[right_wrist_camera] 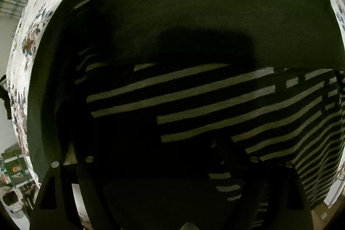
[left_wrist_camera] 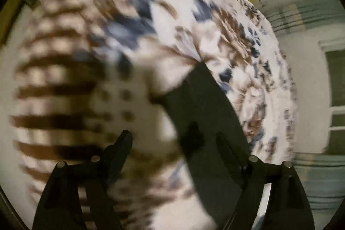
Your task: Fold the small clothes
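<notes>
A dark green garment with pale stripes (right_wrist_camera: 194,40) lies spread on a floral-covered surface (right_wrist_camera: 28,42) and fills the right wrist view. My right gripper (right_wrist_camera: 172,165) sits low over it, its fingers lost in dark cloth and shadow. In the left wrist view a fold of the same dark cloth (left_wrist_camera: 207,105) rises between my left gripper's (left_wrist_camera: 172,139) fingers (left_wrist_camera: 123,143), with blurred striped cloth (left_wrist_camera: 54,87) close on the left. The jaws appear shut on that fold.
The floral cover (left_wrist_camera: 248,40) curves away to its edge on the right of the left wrist view. Beyond it are a white wall and window frame (left_wrist_camera: 336,100). Cluttered shelving (right_wrist_camera: 15,165) shows at the lower left of the right wrist view.
</notes>
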`<state>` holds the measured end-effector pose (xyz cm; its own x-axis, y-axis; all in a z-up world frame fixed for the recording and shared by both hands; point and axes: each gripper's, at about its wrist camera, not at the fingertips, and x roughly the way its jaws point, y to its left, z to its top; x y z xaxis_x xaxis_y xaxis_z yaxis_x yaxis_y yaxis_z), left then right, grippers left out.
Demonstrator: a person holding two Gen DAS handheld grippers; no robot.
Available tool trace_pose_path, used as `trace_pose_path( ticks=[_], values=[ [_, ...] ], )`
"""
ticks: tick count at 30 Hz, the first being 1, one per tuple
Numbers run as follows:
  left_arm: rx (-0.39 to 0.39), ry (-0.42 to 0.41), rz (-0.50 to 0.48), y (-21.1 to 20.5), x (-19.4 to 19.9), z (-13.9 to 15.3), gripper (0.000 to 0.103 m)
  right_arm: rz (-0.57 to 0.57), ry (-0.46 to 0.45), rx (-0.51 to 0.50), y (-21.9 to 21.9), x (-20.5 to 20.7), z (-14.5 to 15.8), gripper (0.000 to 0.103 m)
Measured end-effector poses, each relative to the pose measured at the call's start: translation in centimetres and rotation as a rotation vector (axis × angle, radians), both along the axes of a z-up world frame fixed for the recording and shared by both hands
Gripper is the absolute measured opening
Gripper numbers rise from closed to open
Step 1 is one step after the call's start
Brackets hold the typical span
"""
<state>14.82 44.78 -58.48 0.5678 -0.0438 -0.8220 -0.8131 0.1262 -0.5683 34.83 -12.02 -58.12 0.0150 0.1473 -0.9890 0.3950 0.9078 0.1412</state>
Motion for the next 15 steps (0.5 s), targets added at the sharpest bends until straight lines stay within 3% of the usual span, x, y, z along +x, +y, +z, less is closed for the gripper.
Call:
trace_pose_path(
  ticks=[2, 5, 6, 7, 8, 15],
  values=[
    [0.011, -0.016, -0.008, 0.0, 1.8, -0.6, 0.079, 0.01, -0.005, -0.034, -0.2, -0.1, 0.1, 0.086],
    [0.125, 0.069, -0.055, 0.1, 5.4, -0.3, 0.071, 0.049, -0.022, -0.158, -0.7, -0.2, 0.9, 0.086],
    [0.181, 0.098, -0.07, 0.1, 6.5, 0.1, 0.057, 0.059, -0.029, -0.192, -0.8, -0.1, 1.1, 0.086],
    [0.224, 0.125, -0.096, 0.1, 7.5, 0.4, 0.013, 0.073, -0.033, -0.226, -1.1, 0.0, 1.5, 0.086],
    [0.243, 0.153, -0.129, 0.3, 8.6, 0.6, 0.008, 0.08, -0.035, -0.242, -1.2, 0.1, 1.6, 0.086],
    [0.429, 0.131, -0.166, 1.1, 11.4, 6.6, 0.006, 0.062, -0.082, -0.342, -5.1, 0.8, 3.8, 0.086]
  ],
)
